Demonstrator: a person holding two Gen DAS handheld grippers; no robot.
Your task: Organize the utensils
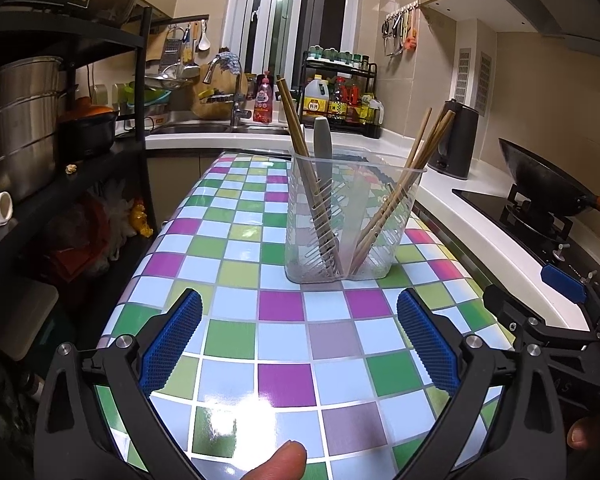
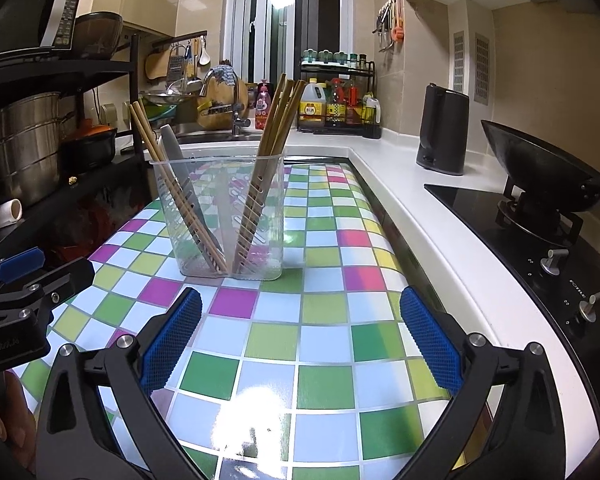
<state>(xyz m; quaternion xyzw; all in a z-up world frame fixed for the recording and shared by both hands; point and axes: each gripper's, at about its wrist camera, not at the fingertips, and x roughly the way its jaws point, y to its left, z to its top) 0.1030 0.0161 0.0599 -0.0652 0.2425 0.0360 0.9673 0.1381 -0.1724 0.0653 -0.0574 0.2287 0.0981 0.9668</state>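
A clear plastic utensil holder (image 1: 350, 220) stands on the checkered tabletop (image 1: 280, 340). It also shows in the right wrist view (image 2: 220, 220). Wooden chopsticks (image 1: 300, 148) lean in its left compartment beside a grey-handled utensil (image 1: 323, 136). More chopsticks (image 1: 412, 168) lean in its right compartment. In the right wrist view the left chopsticks (image 2: 160, 168), the grey utensil (image 2: 172, 148) and the right chopsticks (image 2: 272, 128) show the same layout. My left gripper (image 1: 300, 320) is open and empty, short of the holder. My right gripper (image 2: 300, 320) is open and empty, to the holder's right.
A black shelf rack (image 1: 60, 160) with steel pots stands left of the table. A white counter (image 2: 420, 208) runs along the right with a dark kettle (image 2: 442, 132), a gas hob and a wok (image 2: 540, 168). A sink, faucet (image 1: 236, 92) and bottle rack sit behind.
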